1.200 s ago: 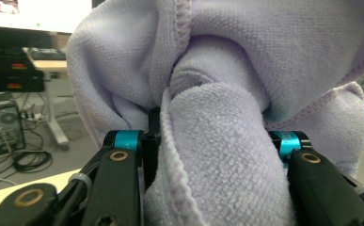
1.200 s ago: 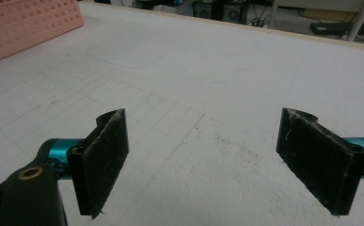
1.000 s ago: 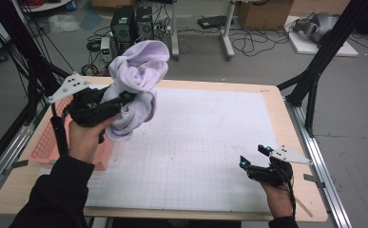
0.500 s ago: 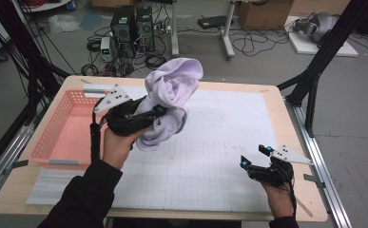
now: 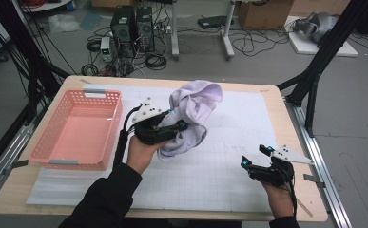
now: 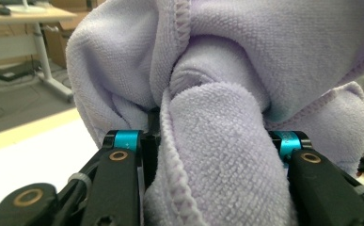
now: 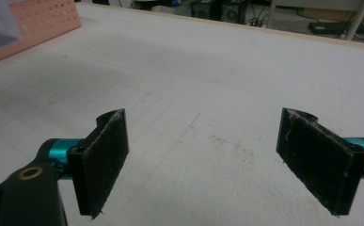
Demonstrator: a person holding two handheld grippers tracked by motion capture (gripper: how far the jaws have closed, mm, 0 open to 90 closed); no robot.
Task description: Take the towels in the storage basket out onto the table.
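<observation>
Two claws are working over the tabletop (image 5: 229, 175), one in each of the person's hands. Near the middle of the high view, the left claw (image 5: 179, 126) is gripping a bunched lilac towel (image 5: 193, 109), and the cloth is bulging up and to the right of it, above the white gridded mat (image 5: 210, 166). Whether the towel's lower folds are touching the mat is hard to tell. In the left gripper view the towel (image 6: 226, 117) is crowding the frame, a thick stitched fold of it is wedged between the two black jaws, and the left claw (image 6: 208, 146) is pinching that fold firmly.

At the lower right of the high view, the right claw (image 5: 255, 159) is sitting low over the mat, well apart from the towel, with the person's hand (image 5: 279, 197) behind it. In the right gripper view the right claw (image 7: 215, 160) is standing wide, with bare mat between its two padded jaws and nothing held.

At the left of the high view, a pink basket (image 5: 58, 152) is resting on the tabletop, just beside the left forearm, and a corner of the basket (image 7: 43, 23) is showing at the upper left of the right gripper view.
</observation>
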